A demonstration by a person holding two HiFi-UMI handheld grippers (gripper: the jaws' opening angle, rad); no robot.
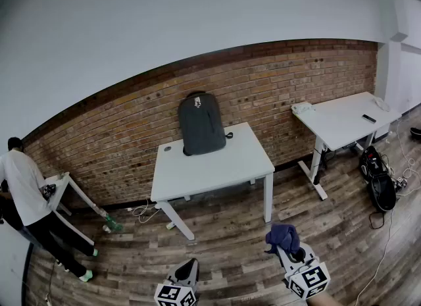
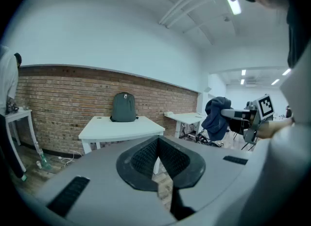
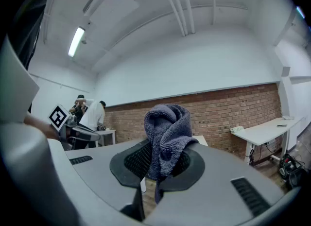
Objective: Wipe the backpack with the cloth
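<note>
A dark grey backpack (image 1: 201, 124) stands upright on the white table (image 1: 217, 166), leaning against the brick wall; the left gripper view shows the backpack (image 2: 124, 107) far ahead. My right gripper (image 1: 288, 251) is low at the right, over the wooden floor and well short of the table. It is shut on a bunched blue-grey cloth (image 1: 283, 237), which sticks up between the jaws (image 3: 167, 137). My left gripper (image 1: 189, 268) is low at the left, shut with nothing in it (image 2: 158, 145).
A second white table (image 1: 345, 120) stands to the right with small items on it. Black bags and cables (image 1: 379, 179) lie on the floor beneath it. A person in a white shirt (image 1: 26, 199) stands at a small table at far left.
</note>
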